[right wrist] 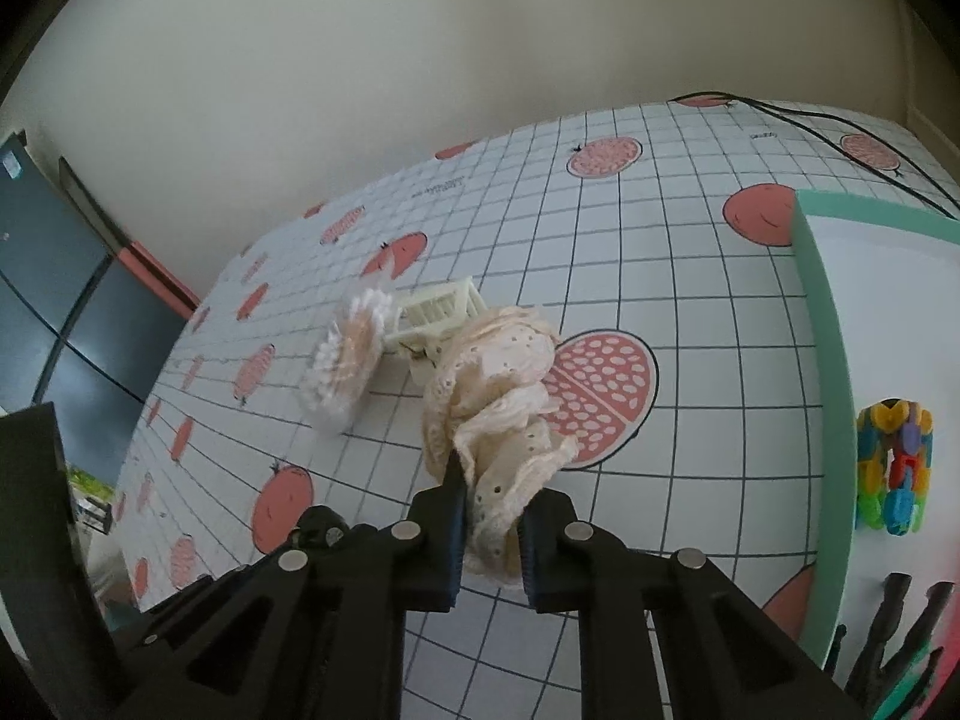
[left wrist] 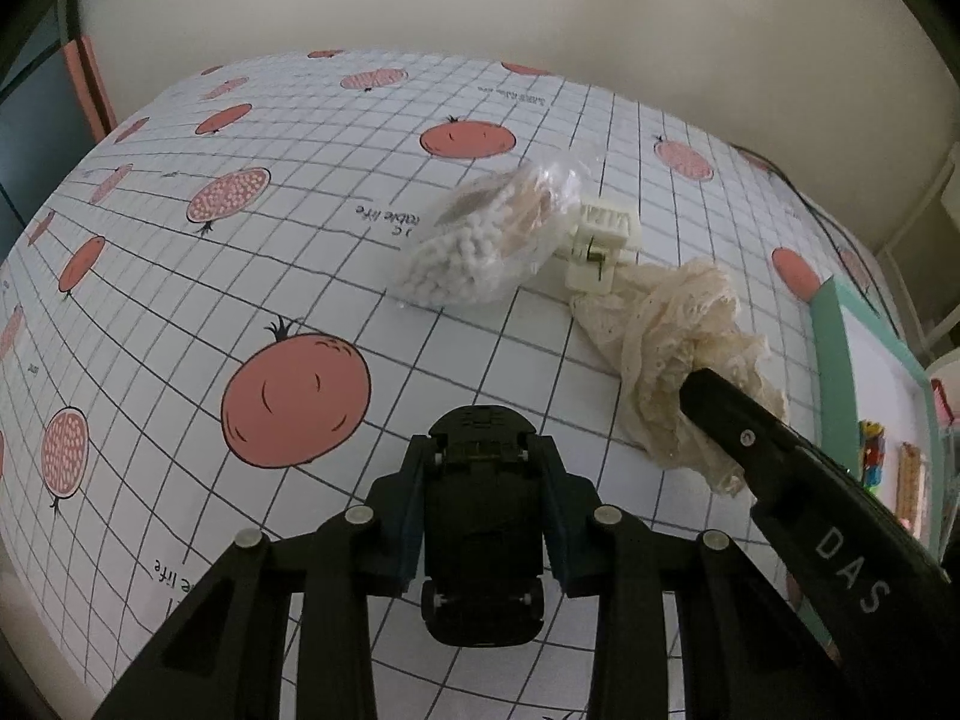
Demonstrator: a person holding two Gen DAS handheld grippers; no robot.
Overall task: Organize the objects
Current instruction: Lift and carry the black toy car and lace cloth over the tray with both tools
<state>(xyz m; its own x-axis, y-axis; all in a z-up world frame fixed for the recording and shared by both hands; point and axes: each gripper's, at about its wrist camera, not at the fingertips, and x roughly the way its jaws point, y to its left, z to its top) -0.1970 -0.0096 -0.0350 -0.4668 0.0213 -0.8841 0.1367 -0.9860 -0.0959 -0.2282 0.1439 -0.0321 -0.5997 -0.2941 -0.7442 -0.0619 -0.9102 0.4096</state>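
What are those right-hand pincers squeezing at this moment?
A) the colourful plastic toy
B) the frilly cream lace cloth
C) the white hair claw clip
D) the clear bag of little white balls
B: the right gripper has the cream lace cloth bunched between its two fingers, while the bag and the claw clip lie untouched on the table beyond.

Left hand-held gripper (left wrist: 482, 483) clamps a black toy car (left wrist: 480, 540); right hand-held gripper (left wrist: 708, 390) grips cream lace cloth (left wrist: 672, 348).

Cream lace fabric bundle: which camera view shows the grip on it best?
The right wrist view: the cream lace fabric bundle sits pinched between the right gripper fingers. The left wrist view shows it partly hidden behind that gripper's black finger.
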